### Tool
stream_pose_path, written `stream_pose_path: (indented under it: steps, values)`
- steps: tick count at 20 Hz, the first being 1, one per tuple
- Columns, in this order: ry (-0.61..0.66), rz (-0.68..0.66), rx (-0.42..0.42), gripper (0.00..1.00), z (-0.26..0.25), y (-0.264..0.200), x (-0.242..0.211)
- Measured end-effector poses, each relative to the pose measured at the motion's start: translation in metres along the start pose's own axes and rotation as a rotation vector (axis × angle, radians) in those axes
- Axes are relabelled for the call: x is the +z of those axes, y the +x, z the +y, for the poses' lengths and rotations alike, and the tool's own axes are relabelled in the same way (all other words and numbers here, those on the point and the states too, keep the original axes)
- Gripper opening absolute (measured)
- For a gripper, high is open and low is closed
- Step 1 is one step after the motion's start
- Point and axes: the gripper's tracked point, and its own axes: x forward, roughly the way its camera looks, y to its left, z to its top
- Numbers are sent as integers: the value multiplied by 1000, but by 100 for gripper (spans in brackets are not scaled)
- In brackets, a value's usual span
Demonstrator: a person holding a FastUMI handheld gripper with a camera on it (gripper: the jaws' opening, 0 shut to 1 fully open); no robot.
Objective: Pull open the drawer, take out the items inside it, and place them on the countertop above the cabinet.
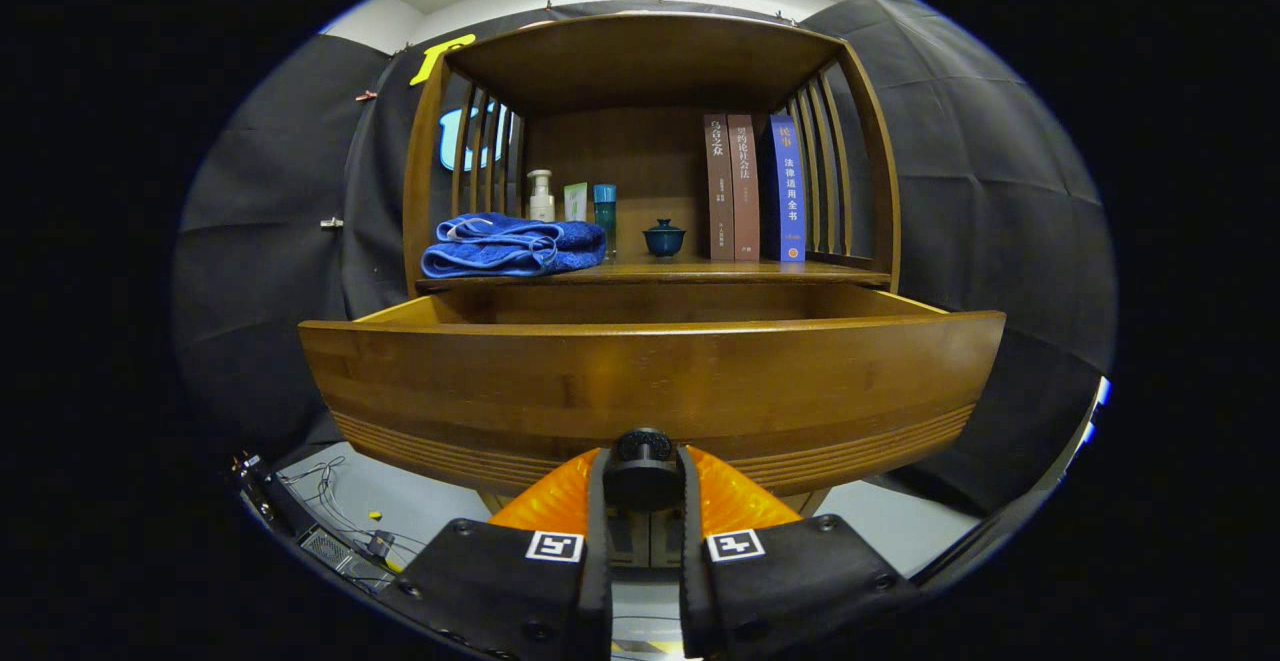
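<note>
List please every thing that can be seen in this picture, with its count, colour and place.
drawer: one, brown wood, pulled open just ahead of the fingers
drawer knob: one, black, between the fingers
countertop: one, brown wood, above the drawer
towel: one, blue, folded, on the countertop at left
pump bottle: one, white, behind the towel
lidded cup: one, dark teal, mid countertop
books: three, two brown, one blue, upright at right
gripper: one, both fingers pressed on the knob

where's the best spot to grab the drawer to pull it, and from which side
By the round dark knob low on the middle of the drawer front, approached straight from the front. It juts out from the flat panel, and the gripper has both fingers pressed on it.
</note>
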Motion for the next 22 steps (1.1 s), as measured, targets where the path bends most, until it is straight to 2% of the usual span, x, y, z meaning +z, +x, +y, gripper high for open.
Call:
stream_pose_path:
  steps: [8,10,12,13,16,22]
  values:
    - [12,2,-12,30,-1,-10,-7]
    - [22,10,-3,33,0,-11,-8]
    - [39,18,10,44,-1,-15,-5]
    - [52,15,12,53,-3,-21,-2]
    - [76,7,30,100,-8,-36,22]
    - [112,116,58,99,-12,-39,82]
